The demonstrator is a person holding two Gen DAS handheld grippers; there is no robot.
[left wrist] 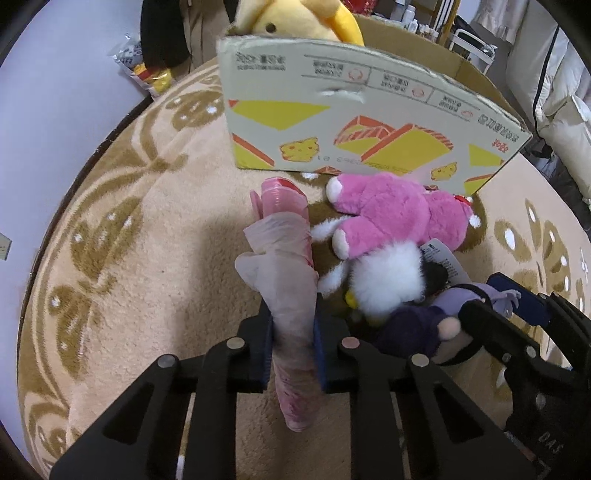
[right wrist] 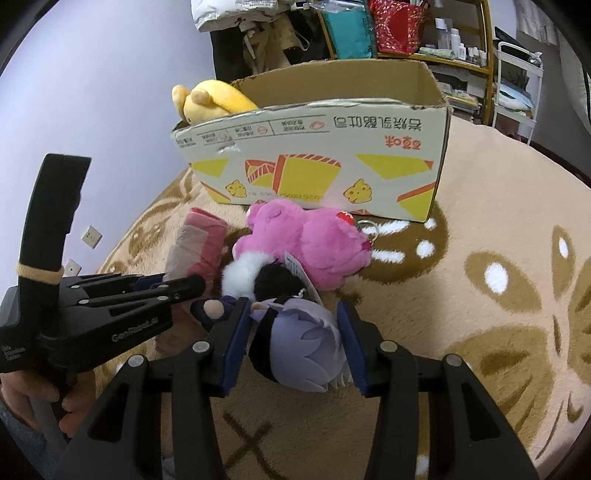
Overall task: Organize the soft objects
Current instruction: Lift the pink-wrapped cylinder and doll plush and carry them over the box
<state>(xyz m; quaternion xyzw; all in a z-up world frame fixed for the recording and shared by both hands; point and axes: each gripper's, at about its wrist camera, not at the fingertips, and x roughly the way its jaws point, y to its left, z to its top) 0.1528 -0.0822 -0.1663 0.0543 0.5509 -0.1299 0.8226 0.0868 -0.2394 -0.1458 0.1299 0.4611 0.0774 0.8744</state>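
My left gripper is shut on a long pink soft packet in a clear plastic wrap, held just above the rug. Right of it lie a pink plush bear and a white and black plush. In the right wrist view my right gripper has its blue pads pressed on both sides of a purple-haired doll. An open cardboard box stands behind the toys with a yellow plush inside it. The left gripper and the pink packet also show there.
A beige rug with a brown pattern covers the floor. Shelves with bags and bottles stand behind the box. White bedding is at the right, snack packets at the far left. A hand holds the left gripper's handle.
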